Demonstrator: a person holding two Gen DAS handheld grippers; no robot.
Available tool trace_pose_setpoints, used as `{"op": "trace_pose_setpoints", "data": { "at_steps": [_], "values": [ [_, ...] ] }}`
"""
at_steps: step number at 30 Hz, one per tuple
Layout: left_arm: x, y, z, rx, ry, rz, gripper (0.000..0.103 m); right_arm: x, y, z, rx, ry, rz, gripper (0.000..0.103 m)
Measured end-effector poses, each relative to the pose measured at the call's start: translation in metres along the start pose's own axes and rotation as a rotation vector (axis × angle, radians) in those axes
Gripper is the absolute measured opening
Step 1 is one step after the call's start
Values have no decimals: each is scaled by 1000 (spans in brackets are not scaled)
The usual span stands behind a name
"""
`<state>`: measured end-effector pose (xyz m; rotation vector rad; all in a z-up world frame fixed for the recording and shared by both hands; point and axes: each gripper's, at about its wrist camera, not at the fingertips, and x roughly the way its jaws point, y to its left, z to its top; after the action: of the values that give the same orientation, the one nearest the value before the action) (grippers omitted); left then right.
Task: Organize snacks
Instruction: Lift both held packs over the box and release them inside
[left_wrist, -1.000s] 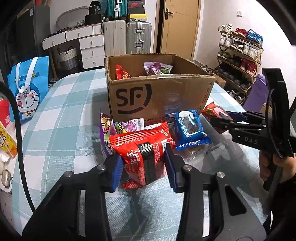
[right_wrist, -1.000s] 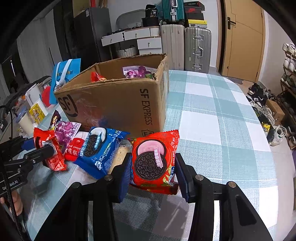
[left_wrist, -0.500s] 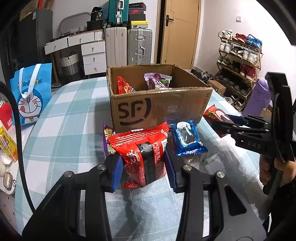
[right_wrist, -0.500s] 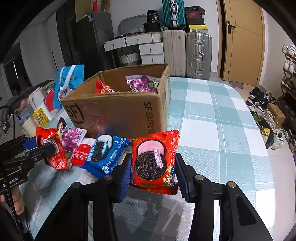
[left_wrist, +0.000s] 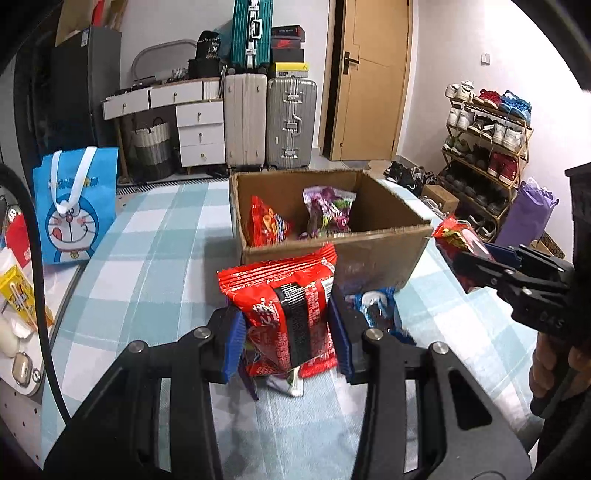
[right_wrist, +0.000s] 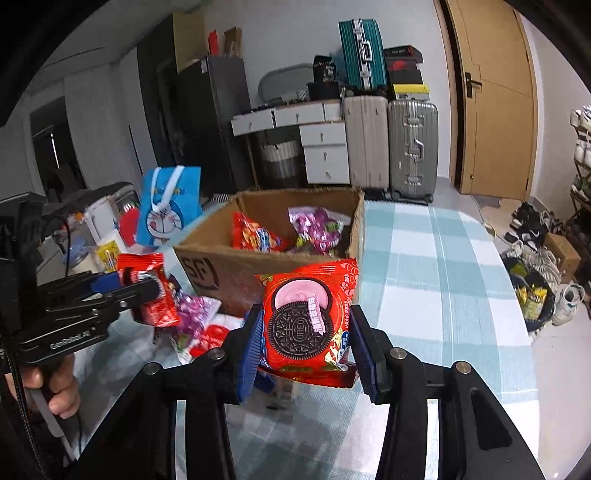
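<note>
I take the open cardboard box (left_wrist: 332, 254) on the blue-and-white checked table (left_wrist: 155, 266) as my landmark. My left gripper (left_wrist: 286, 328) is pinching a red snack packet with a black stripe (left_wrist: 284, 295) between its blue pads, held upright above the table, just in front of the box's near wall. My right gripper (right_wrist: 306, 347) is clamped on a red Oreo packet (right_wrist: 310, 317), also held upright off the table, in front of the box's near corner. In the left wrist view that right gripper (left_wrist: 476, 266) shows to the right of the box with the same red packet (left_wrist: 456, 236) in its tips, level with the box rim.

Inside the box, a red-orange bag (left_wrist: 266, 221) leans on the left side and a purple bag (left_wrist: 328, 212) stands toward the back. On the table in front of the box lie a blue Oreo packet (left_wrist: 376, 310) and a purple candy bag (right_wrist: 195, 314). Left of the box, at the table's edge, stands a blue cartoon gift bag (left_wrist: 74, 206). Behind the box, across the room, are suitcases (left_wrist: 269, 122) and a wooden door (left_wrist: 369, 77).
</note>
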<state>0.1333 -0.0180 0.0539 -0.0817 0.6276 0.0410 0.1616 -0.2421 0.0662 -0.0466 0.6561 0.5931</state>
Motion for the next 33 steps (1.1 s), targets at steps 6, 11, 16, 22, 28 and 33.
{"op": "trace_pose_setpoints", "data": {
  "at_steps": [6, 11, 16, 22, 28, 33],
  "values": [
    [3, -8, 16, 19, -22, 9, 38, -9, 3, 14, -7, -41, 18, 45],
    [5, -11, 32, 23, -34, 6, 38, -9, 6, 26, -4, -56, 38, 45],
    [9, -9, 47, 18, -48, 9, 38, -7, 6, 37, 5, -74, 49, 45],
    [22, -4, 68, 2, -54, 20, 38, -1, 9, 51, 8, -79, 60, 45],
    [39, 1, 82, -13, -47, 38, 38, 14, 9, 65, 18, -76, 66, 45],
    [53, 3, 90, -19, -40, 44, 38, 27, 8, 75, 28, -68, 73, 45]
  ]
}}
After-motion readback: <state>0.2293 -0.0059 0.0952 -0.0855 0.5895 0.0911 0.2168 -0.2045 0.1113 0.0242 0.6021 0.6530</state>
